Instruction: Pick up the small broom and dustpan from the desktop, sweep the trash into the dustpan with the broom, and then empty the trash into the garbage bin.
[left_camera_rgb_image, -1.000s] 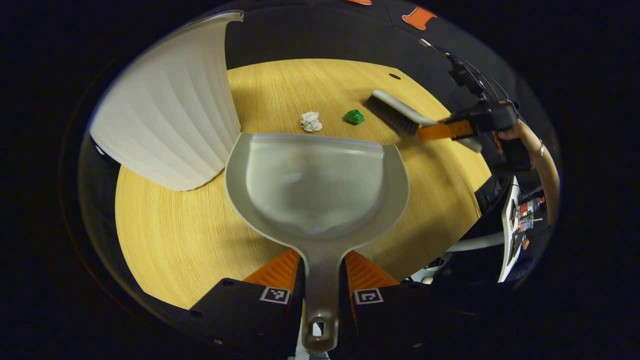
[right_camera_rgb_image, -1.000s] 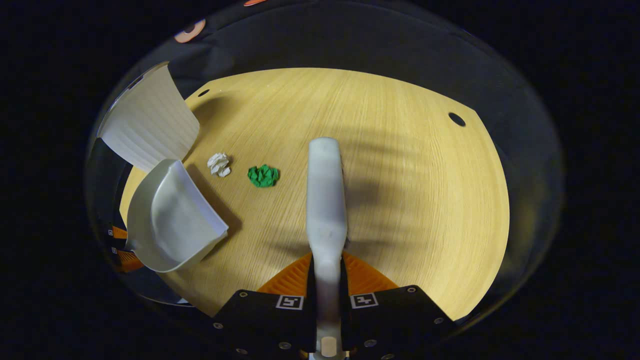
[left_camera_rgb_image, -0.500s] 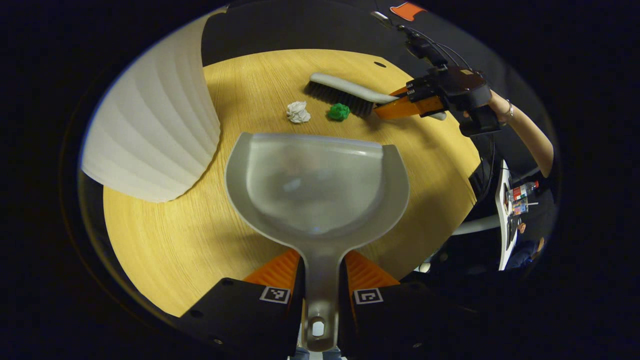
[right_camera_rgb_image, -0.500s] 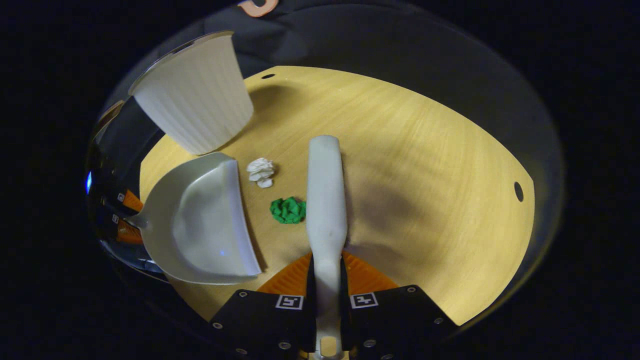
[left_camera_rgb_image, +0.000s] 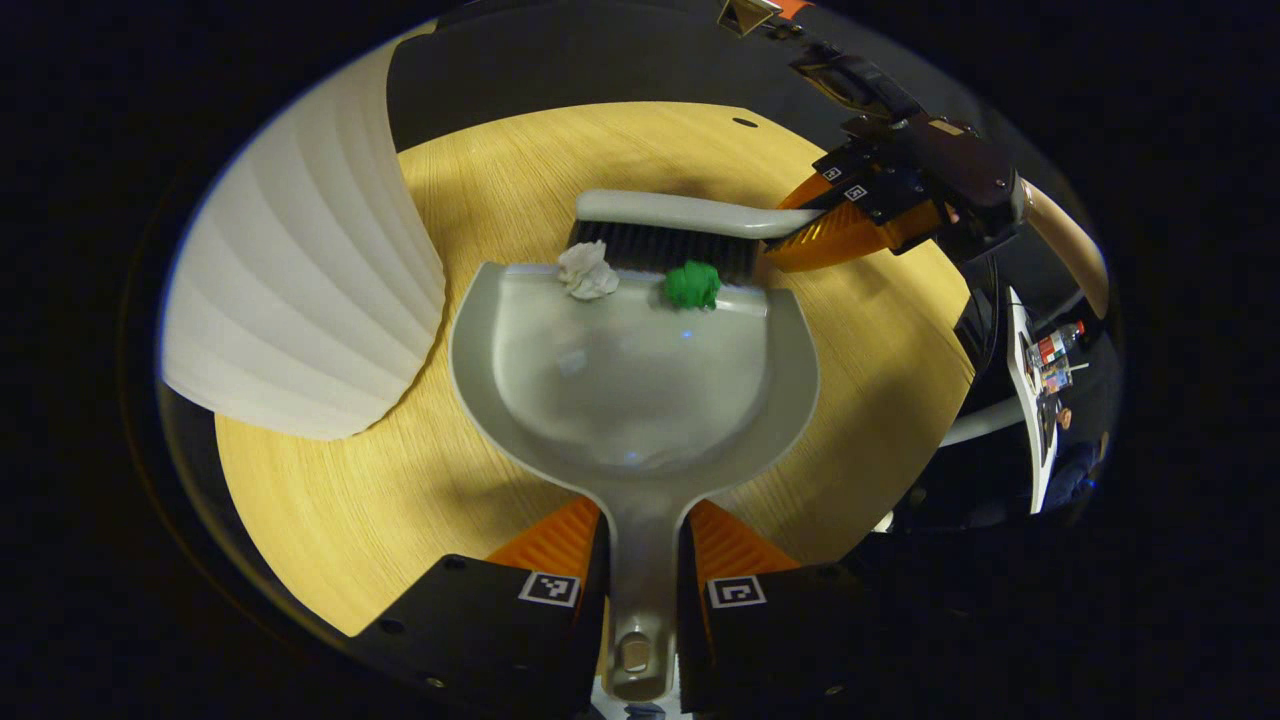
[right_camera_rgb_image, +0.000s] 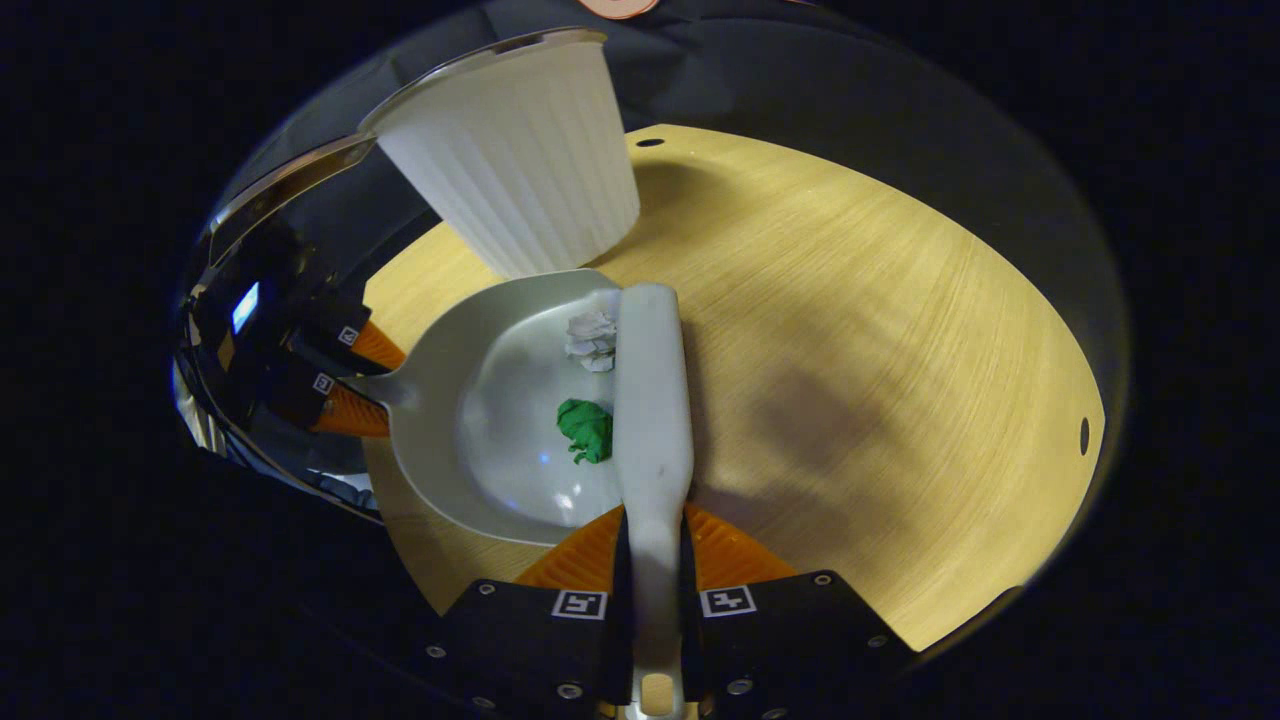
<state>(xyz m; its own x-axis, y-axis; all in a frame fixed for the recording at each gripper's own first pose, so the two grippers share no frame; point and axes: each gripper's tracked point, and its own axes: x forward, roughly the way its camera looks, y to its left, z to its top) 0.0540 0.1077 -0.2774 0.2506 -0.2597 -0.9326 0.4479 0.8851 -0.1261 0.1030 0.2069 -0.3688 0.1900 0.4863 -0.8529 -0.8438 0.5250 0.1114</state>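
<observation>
Mid-sweep at the desktop (left_camera_rgb_image: 330, 520): nearest me, my left gripper (left_camera_rgb_image: 640, 590) pinches the handle of the dustpan (left_camera_rgb_image: 640, 400), both fingers pressed against it, with the pan's open lip facing away from me toward the middle of the desktop. My right gripper (right_camera_rgb_image: 655, 600) is clamped the same way on the handle of the small broom (right_camera_rgb_image: 650, 400), whose bristles stand right at the pan's lip. Just inside that lip lie the two pieces of trash, a crumpled white paper ball (left_camera_rgb_image: 588, 272) toward the left end and a green paper wad (left_camera_rgb_image: 692, 285) nearer the middle, both touching the bristles. Beyond the pan's left side, by the desktop's left edge, stands the white ribbed garbage bin (left_camera_rgb_image: 300, 290), close beside the pan. By my reading, both tools are picked up and the sweep is nearly finished: the scraps are over the lip but not yet deep in the pan. Still to do are a last push inward, lifting the pan level, and tipping it into the bin.
</observation>
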